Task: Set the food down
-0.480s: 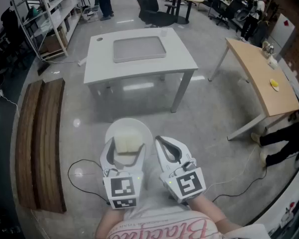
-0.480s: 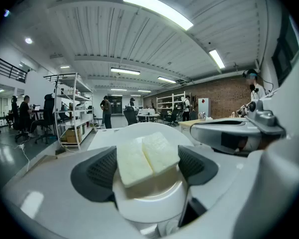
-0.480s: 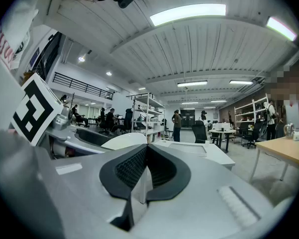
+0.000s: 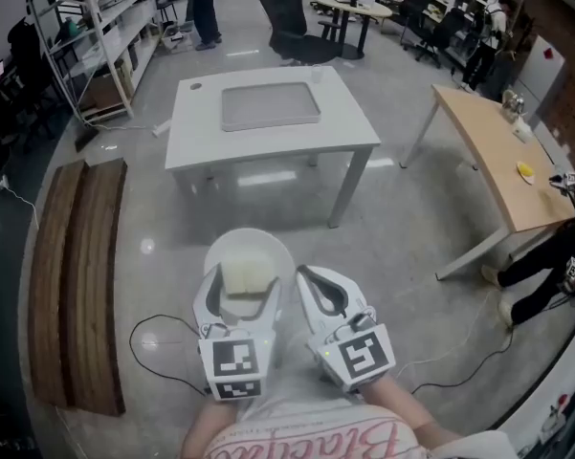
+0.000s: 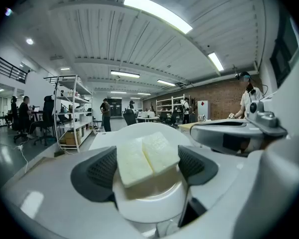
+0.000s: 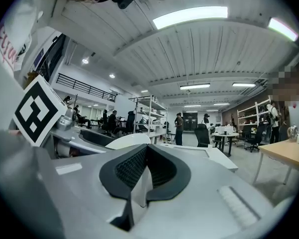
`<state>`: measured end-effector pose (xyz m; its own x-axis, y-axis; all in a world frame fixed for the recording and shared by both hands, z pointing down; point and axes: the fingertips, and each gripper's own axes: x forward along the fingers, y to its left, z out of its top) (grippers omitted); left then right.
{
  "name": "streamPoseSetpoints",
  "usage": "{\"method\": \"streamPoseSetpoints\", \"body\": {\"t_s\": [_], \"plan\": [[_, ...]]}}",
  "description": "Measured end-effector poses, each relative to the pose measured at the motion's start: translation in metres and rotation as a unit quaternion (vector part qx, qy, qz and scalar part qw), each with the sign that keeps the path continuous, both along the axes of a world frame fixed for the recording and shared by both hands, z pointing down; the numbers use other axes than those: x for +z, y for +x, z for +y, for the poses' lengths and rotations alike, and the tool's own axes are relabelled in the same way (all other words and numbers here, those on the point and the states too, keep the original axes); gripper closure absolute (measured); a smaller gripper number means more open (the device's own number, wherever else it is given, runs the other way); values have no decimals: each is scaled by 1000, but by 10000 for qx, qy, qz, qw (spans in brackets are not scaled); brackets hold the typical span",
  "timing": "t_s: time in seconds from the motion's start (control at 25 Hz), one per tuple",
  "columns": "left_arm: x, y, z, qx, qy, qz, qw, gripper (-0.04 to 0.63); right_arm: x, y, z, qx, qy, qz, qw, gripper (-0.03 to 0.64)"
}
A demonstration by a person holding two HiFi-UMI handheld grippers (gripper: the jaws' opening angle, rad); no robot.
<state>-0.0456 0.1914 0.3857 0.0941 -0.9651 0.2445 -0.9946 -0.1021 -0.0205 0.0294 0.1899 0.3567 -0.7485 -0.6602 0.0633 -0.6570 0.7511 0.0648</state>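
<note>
Left fingers [image 5: 100, 172] around plate [image 5: 148, 205] of food [image 5: 145, 156]

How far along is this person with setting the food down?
Done: the food is picked up; two pale blocks lie in a white bowl. In hand: the left gripper grips that bowl above the floor; the right gripper is shut and empty. Left: reaching the white table with its grey tray, probably the drop spot, and setting the bowl down.

Pale food [image 4: 246, 276] (two slabs side by side) rests on white plate [image 4: 250, 243].
</note>
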Motion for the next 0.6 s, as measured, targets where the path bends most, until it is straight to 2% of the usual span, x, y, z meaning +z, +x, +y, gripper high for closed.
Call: {"method": "streamPoseSetpoints", "body": {"t_s": [0.6], "plan": [[3, -6, -70, 41, -95, -17, 9999, 212, 5, -5, -70, 53, -109, 11, 9999, 615]]}}
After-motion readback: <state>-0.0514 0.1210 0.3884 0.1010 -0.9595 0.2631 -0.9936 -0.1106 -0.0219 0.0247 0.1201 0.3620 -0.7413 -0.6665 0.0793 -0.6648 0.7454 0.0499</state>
